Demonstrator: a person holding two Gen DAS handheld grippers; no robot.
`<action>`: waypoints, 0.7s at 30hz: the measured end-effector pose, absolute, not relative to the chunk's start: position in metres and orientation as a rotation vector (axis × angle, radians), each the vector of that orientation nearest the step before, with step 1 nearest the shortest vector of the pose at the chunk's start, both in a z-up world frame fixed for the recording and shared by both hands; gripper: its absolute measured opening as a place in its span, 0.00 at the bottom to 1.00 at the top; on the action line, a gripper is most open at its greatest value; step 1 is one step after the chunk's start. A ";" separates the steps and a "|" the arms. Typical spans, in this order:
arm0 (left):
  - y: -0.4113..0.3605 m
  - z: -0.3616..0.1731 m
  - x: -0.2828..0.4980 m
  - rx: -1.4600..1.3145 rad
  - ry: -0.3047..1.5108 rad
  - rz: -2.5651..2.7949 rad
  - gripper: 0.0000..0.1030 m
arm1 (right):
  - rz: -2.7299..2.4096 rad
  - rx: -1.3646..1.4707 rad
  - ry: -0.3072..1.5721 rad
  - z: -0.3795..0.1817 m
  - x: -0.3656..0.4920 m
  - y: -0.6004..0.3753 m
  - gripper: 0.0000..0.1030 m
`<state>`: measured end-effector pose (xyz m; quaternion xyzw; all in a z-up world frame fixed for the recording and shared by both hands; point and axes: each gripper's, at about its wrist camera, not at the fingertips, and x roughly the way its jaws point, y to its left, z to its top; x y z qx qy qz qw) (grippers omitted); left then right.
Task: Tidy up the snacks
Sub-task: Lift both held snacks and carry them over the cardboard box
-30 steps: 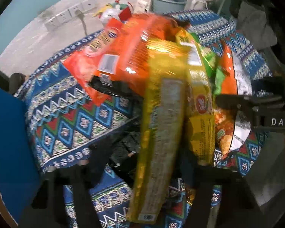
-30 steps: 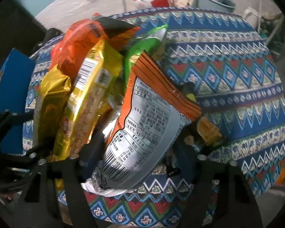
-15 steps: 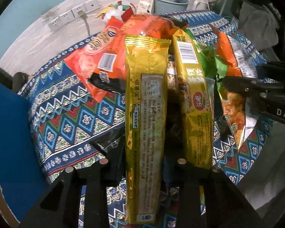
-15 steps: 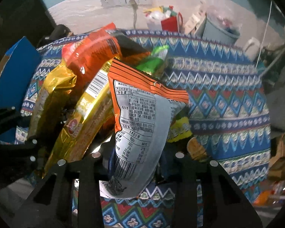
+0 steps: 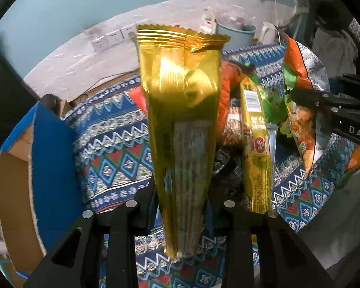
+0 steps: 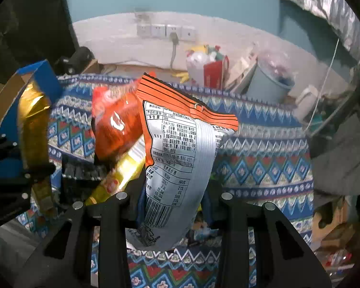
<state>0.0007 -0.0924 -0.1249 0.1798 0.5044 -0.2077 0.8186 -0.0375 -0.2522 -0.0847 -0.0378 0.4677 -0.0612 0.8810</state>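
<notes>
The left tool (image 5: pixel 181 206) is clamped on a gold pack (image 5: pixel 182 124), gripping it near its lower end so the pack stands upright, raised off the desk (image 5: pixel 108 148). The right tool (image 6: pixel 174 199) is clamped on an orange-and-silver bag (image 6: pixel 180 158), also held upright with its printed back facing the camera.

Taking the gold pack as landmark in the left wrist view: a yellow pack (image 5: pixel 258 144) lies just to its right on the patterned cloth, with a red bag (image 5: pixel 228 91) behind it, partly hidden. Further right, the orange-and-silver bag (image 5: pixel 302 100) hangs in the right tool (image 5: pixel 300 96). To the left of the gold pack stands a blue box (image 5: pixel 48 158) with an open cardboard interior, at the desk's edge. Behind it, beyond the desk, a grey bin (image 5: pixel 237 33) sits against the wall.

In the right wrist view, the gold pack (image 6: pixel 33 124) appears at far left in front of the blue box (image 6: pixel 45 76), held in the left tool (image 6: pixel 39 168).
</notes>
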 end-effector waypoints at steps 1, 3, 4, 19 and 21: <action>-0.088 -0.121 0.000 0.372 1.066 -0.434 0.32 | -0.129 -0.088 0.964 -0.081 -0.037 -0.250 0.35; -0.082 -0.114 -0.001 0.366 1.050 -0.424 0.32 | -0.125 -0.101 0.948 -0.076 -0.036 -0.245 0.35; -0.080 -0.110 -0.003 0.364 1.037 -0.420 0.32 | -0.120 -0.107 0.941 -0.073 -0.034 -0.242 0.35; -0.033 -0.068 -0.004 0.268 0.933 -0.356 0.32 | -0.034 -0.147 0.868 -0.043 -0.013 -0.191 0.35; -0.027 -0.062 -0.003 0.256 0.922 -0.346 0.32 | -0.023 -0.149 0.863 -0.039 -0.010 -0.185 0.35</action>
